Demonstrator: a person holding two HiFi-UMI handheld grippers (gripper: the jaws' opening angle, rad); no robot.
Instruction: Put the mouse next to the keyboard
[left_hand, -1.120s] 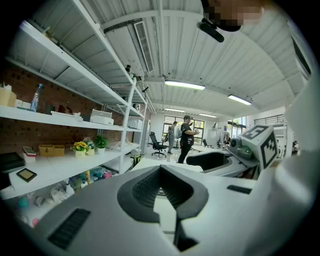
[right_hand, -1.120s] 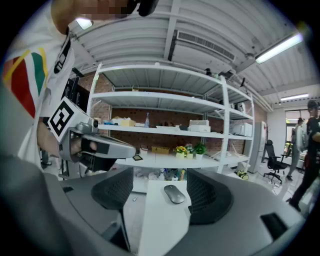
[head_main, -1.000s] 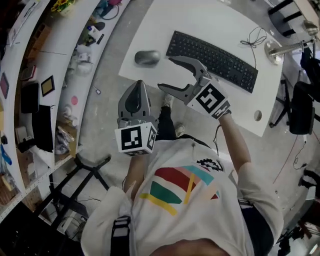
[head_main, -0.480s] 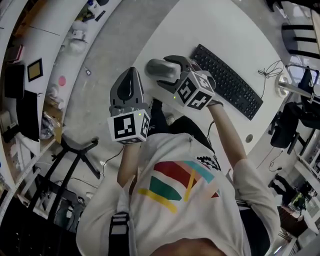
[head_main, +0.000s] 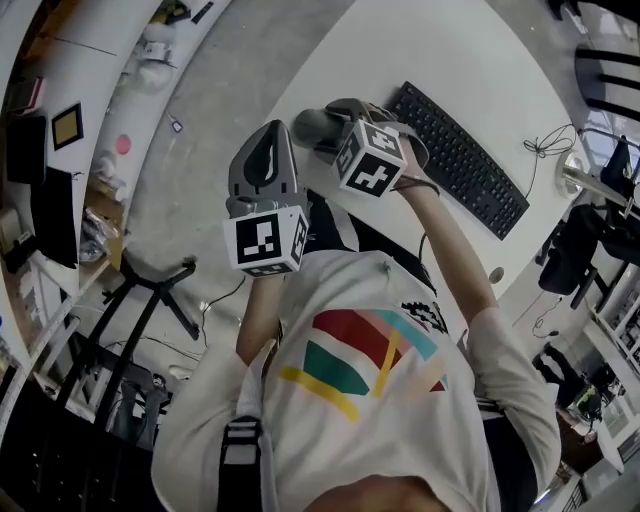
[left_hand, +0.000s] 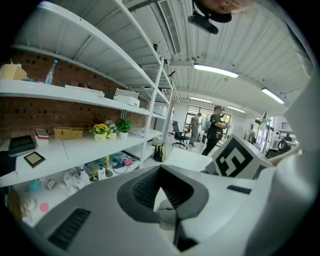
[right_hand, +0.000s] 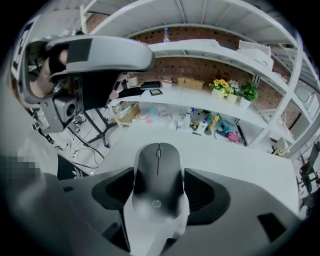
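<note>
A dark grey mouse (head_main: 310, 127) (right_hand: 158, 180) lies near the front left corner of the white table (head_main: 450, 60), left of the black keyboard (head_main: 462, 160). My right gripper (head_main: 328, 120) (right_hand: 159, 172) reaches over that corner; its two jaws stand one on each side of the mouse, with the pads against its flanks. The mouse still rests on the tabletop. My left gripper (head_main: 268, 135) (left_hand: 160, 169) hangs off the table over the floor, left of the mouse, its jaws meeting at the tips with nothing between them.
White shelves (head_main: 60, 130) crowded with small items run along the left. A black stand with spread legs (head_main: 150, 290) is on the floor beside the person. A loose cable (head_main: 545, 140) lies past the keyboard's far end. Dark chairs (head_main: 610, 70) stand at the right.
My right gripper swung from above the keyboard's front edge left to the mouse and brought its jaws in around it. The left gripper stayed low beside the table.
</note>
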